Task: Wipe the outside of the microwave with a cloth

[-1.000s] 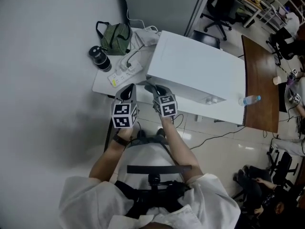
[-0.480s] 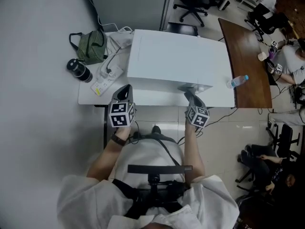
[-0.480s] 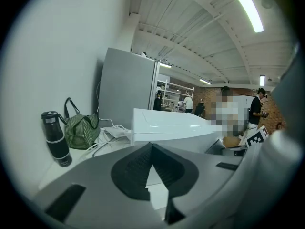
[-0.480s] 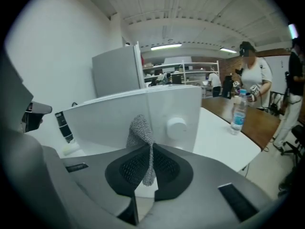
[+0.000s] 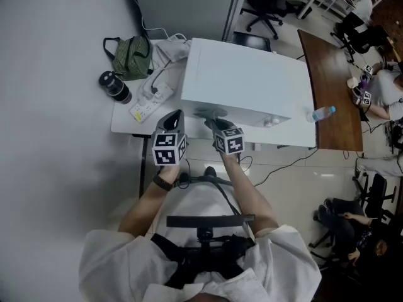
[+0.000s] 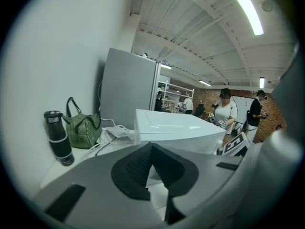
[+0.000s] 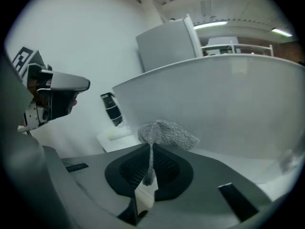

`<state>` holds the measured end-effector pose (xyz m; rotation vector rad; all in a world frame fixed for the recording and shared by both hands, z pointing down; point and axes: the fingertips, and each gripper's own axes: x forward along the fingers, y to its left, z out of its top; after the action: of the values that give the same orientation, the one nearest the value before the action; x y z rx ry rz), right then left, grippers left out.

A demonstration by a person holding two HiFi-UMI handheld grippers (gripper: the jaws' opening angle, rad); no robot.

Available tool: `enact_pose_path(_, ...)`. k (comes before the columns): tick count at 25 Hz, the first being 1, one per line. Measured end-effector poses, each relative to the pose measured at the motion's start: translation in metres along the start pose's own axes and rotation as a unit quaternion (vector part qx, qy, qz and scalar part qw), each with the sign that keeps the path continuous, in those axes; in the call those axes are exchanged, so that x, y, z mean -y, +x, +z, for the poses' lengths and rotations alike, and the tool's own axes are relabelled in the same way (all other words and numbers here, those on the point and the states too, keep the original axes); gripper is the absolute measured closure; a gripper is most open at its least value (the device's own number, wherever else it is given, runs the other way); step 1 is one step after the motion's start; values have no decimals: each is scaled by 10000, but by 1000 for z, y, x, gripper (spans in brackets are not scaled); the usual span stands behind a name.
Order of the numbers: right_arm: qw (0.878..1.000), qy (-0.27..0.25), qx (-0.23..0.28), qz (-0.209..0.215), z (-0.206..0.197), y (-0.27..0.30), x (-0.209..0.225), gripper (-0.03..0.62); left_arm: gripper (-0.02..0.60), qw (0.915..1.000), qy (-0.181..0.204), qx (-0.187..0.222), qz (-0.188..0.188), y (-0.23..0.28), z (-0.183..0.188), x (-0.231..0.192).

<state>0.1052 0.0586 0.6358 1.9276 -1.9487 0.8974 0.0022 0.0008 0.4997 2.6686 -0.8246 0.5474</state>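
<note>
A grey cloth [image 7: 167,130] is pinched in the clenched jaws of the right gripper [image 5: 213,122] and laid against the front face of the microwave [image 5: 252,80], near that face's left end, as the outside is wiped. The microwave is seen at the near edge of the table [image 5: 126,123], taking up its right part. The left gripper [image 5: 174,121] is held just off the microwave's front left corner, its jaws closed on nothing. A bag [image 5: 132,56], a flask [image 5: 114,87] and a power strip [image 5: 150,100] are set by the table's left edge. The cloth is judged soft, light and limp. It is best taken by a bunched fold, as here, so that a loose pad is left to drag. The microwave's smooth casing is judged stiff, and heavy enough not to be shifted by light strokes.
</note>
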Motion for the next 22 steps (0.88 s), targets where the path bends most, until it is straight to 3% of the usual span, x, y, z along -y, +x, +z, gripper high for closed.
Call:
enact_pose_path(6, 9884, -663, -263, 1341, 25, 79, -133, 554, 558, 9978, -341, 81, 554, -38, -11, -43)
enact_pose_path(9, 9895, -529, -349, 1302, 18, 94, -143, 554, 558, 9948, -499, -50, 884, -50, -18, -62)
enact_pose_path(11, 9933, -374, -425, 1010, 2, 95, -117, 554, 558, 9931, -534, -144, 1030, -54, -22, -67)
enact_pose_path(14, 9980, -12, -539, 324, -29, 77, -44, 554, 560, 9929, -619, -265, 980, -46, -31, -62)
enact_pose_path(18, 9939, 685, -507, -696, -70, 21, 77, 554, 561, 9971, -626, -287, 317, -19, -32, -15)
enact_pose_path(22, 9799, 1377, -201, -1432, -94, -52, 168, 554, 561, 9991, -78, -412, -101, 11, -27, 39)
